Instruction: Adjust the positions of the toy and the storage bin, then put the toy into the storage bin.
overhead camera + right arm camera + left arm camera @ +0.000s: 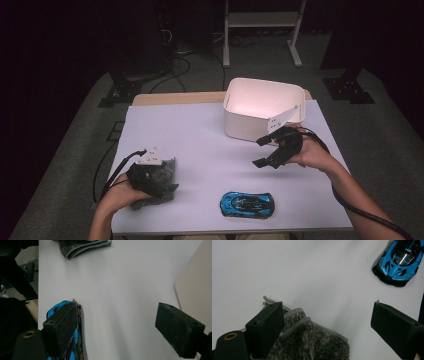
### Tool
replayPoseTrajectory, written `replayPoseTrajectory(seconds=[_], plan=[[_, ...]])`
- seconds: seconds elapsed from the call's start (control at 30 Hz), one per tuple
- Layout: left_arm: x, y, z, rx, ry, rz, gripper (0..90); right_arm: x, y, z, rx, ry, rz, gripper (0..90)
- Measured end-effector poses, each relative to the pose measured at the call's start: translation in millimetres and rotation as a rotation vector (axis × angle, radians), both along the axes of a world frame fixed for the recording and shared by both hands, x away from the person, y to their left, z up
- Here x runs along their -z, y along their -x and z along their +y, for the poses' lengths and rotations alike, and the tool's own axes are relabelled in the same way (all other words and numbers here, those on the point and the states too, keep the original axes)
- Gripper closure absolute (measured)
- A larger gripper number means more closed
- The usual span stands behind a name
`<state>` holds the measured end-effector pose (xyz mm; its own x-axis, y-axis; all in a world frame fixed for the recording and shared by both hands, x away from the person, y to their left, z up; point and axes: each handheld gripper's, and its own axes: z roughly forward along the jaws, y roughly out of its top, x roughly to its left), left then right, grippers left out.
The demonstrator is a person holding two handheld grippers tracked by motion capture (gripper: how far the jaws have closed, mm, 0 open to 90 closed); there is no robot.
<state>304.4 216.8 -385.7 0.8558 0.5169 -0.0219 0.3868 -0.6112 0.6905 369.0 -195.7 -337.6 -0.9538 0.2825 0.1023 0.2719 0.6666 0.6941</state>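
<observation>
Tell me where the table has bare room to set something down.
The widest free patch lies mid-table, bordered by the cloth, the bin and the car. The far left, beside the bin, is bare too. It is crowded at the near left, where the left gripper sits over the cloth.

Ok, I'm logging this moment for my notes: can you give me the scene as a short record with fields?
left tool: open, over the grey cloth, not gripping it
right tool: open, nothing between the jaws, in front of the white bin
blue toy car: on the table, near its front edge, between the two hands
bin contents: nothing visible inside
</observation>
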Motion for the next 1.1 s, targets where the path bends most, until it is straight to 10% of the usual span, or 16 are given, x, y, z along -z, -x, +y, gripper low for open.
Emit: replayPoseTrajectory(seconds=[1.1], plan=[[-2.0,-0.7,-3.3,0.022,-0.005,0.002,10.0,-57.1,-45.4,3.0,0.017,0.033,-0.068,21.8]])
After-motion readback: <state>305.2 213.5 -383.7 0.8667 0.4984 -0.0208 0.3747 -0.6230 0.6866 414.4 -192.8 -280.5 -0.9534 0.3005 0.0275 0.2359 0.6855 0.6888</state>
